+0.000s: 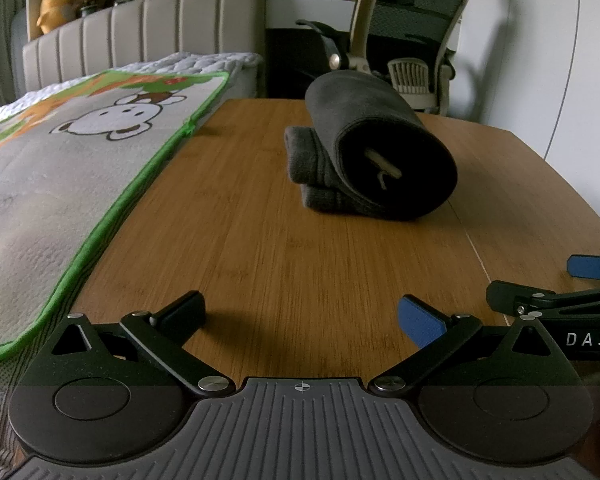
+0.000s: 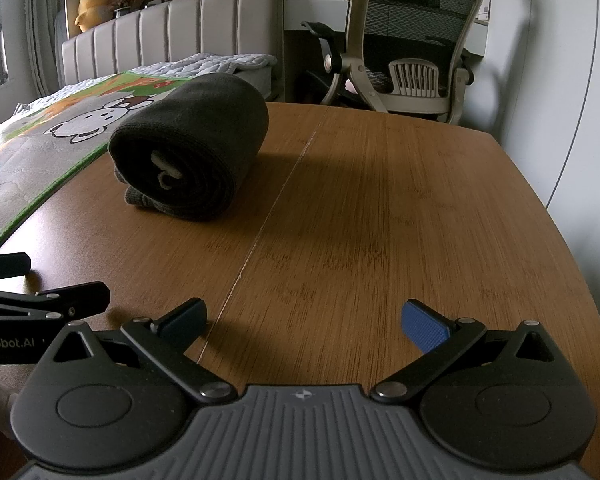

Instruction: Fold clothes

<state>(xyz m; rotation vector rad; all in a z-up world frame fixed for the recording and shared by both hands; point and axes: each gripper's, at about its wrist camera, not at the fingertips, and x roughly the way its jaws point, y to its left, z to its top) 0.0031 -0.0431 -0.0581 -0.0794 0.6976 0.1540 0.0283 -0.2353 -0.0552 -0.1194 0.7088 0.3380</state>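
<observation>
Left to right: play mat (image 1: 60,184) on the bed beside the bench (image 1: 300,272), one dark grey garment (image 1: 376,152) mid-bench, one office chair (image 1: 416,32) behind. Garment is rolled into a tight bundle, folded end sticking out underneath on its left side; looks like the fold is done. No other clothes visible on the bench, so nothing obvious left, judging from these views only. Left gripper (image 1: 300,316): jaws spread wide, holding nothing, low over the near edge. Right gripper (image 2: 302,320): same, jaws apart, empty, just beside the left one. Both well apart from the garment. Count: two grippers, one garment, one mat.
</observation>
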